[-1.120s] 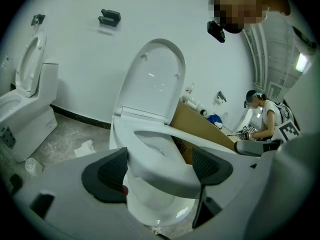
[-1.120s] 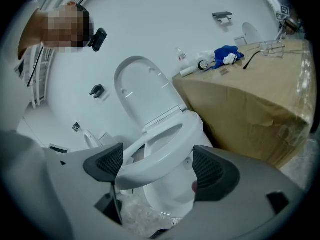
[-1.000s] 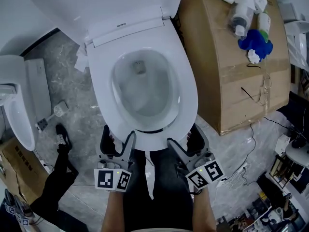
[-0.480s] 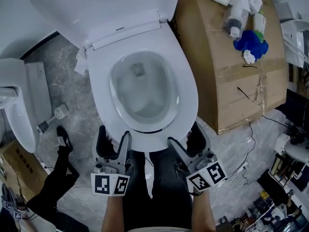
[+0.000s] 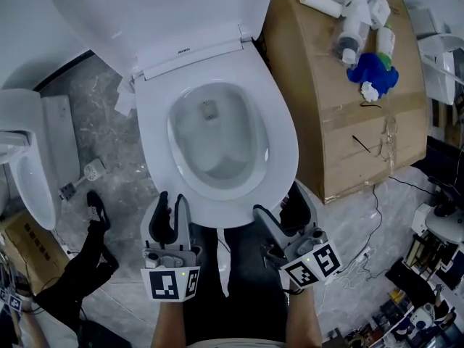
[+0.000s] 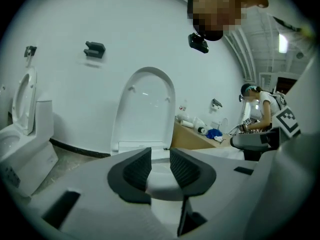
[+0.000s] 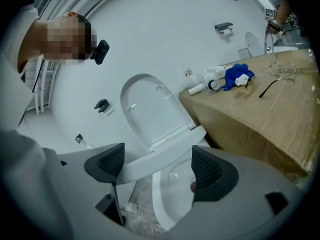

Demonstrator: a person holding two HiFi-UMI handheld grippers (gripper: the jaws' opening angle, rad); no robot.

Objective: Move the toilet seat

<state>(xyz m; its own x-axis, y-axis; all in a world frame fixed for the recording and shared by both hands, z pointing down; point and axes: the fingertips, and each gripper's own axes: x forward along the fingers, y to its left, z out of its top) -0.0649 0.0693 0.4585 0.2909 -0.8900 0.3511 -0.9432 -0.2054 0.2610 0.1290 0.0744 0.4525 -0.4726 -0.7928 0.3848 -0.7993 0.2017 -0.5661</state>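
Note:
The white toilet seat (image 5: 284, 145) lies over the bowl, with the lid (image 5: 167, 6) standing up behind it. My left gripper (image 5: 172, 201) is at the seat's front left rim. Its jaws have just been closing, and its pads now press on the white rim (image 6: 158, 178) between them. My right gripper (image 5: 277, 203) straddles the front right rim with its jaws wide apart. In the right gripper view the seat (image 7: 165, 156) runs edge-on between the pads of the right gripper (image 7: 157, 166), its front lifted a little off the bowl (image 7: 175, 196).
A cardboard box (image 5: 348, 114) stands close on the right, with bottles and a blue thing (image 5: 373, 67) on it. A second toilet (image 5: 29, 165) stands at the left. A black shoe (image 5: 94, 205) and cables (image 5: 362, 256) lie on the stone floor.
The left gripper's jaws have narrowed from wide open onto the seat's front rim. Both grippers have risen a little. The right jaws stay wide.

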